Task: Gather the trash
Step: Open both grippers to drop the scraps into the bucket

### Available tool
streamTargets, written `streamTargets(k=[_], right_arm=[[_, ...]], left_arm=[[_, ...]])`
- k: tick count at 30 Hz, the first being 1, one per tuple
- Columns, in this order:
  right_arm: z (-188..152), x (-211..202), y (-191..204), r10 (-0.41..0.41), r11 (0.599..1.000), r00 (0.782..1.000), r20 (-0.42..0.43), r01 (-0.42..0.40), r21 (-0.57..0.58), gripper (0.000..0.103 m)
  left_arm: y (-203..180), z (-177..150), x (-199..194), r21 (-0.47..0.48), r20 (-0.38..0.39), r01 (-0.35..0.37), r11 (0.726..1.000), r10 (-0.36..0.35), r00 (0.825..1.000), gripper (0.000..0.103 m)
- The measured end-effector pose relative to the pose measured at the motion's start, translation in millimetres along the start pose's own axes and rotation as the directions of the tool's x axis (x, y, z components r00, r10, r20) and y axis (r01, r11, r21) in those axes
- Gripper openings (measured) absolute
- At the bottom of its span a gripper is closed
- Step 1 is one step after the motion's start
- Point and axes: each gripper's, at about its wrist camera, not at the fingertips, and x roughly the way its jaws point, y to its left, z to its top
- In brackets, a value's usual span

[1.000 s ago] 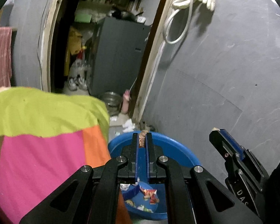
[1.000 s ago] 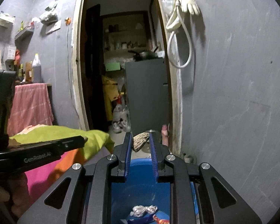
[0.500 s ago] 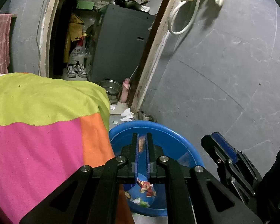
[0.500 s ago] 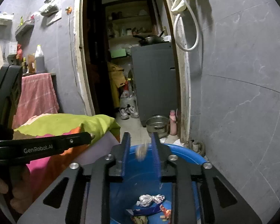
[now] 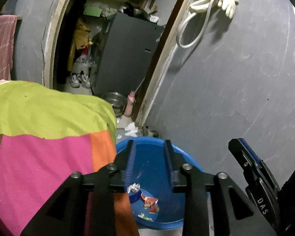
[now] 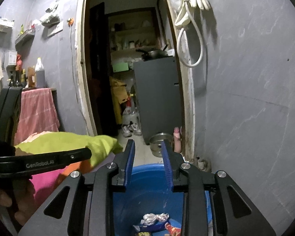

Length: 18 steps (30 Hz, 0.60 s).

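Note:
A blue plastic tub [image 5: 179, 157] stands on the floor below both grippers; it also shows in the right wrist view [image 6: 147, 192]. Inside lie several wrappers: a silver foil ball [image 5: 134, 187], a red packet [image 5: 150, 202], and the same foil [image 6: 154, 217] in the right wrist view. My left gripper [image 5: 149, 147] is open and empty over the tub. My right gripper [image 6: 148, 147] is open and empty over the tub. The right gripper's body [image 5: 253, 173] shows at the lower right of the left wrist view.
A bed with a green, pink and orange sheet [image 5: 39, 129] lies left of the tub. A grey wall [image 5: 236, 88] is at the right. Ahead, a doorway with a steel pot [image 5: 116, 102], a pink bottle [image 5: 130, 104] and white paper scraps [image 5: 130, 128] on the floor.
Both grippers were shut on small brownish scraps a second ago. Both have opened over the tub and the scraps have dropped out of the jaws.

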Motion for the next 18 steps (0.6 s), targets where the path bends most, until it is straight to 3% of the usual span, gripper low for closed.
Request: streamTargets(k=[4, 6, 13, 16, 18], right_arm=[[11, -11, 2, -0.012, 1.0, 0.999, 0.037, 0.012, -0.005, 0.036], [15, -16, 3, -0.019, 1.0, 0.999, 0.051, 0.019, -0.009, 0.039], [31, -36, 7, -0.044, 0.999, 0.994, 0.102, 0.046, -0.011, 0.048], [36, -45, 8, -0.053, 0.998, 0.991, 0.123, 0.054, -0.007, 0.053], [39, -52, 9, -0.057, 0.998, 0.989, 0.138, 0.058, -0.005, 0.065]], left_arm=[[-4, 8, -14, 0.003, 0.04, 0.0, 1.0, 0.0, 0.999, 0.033], [-6, 12, -19, 0.007, 0.055, 0.002, 1.0, -0.003, 0.998, 0.042], [-15, 21, -41, 0.033, 0.094, 0.025, 0.999, -0.028, 0.995, 0.045], [-18, 23, -52, 0.036, 0.12, 0.034, 0.999, -0.038, 0.992, 0.052], [-21, 24, -59, 0.044, 0.135, 0.033, 0.999, -0.038, 0.99, 0.052]])
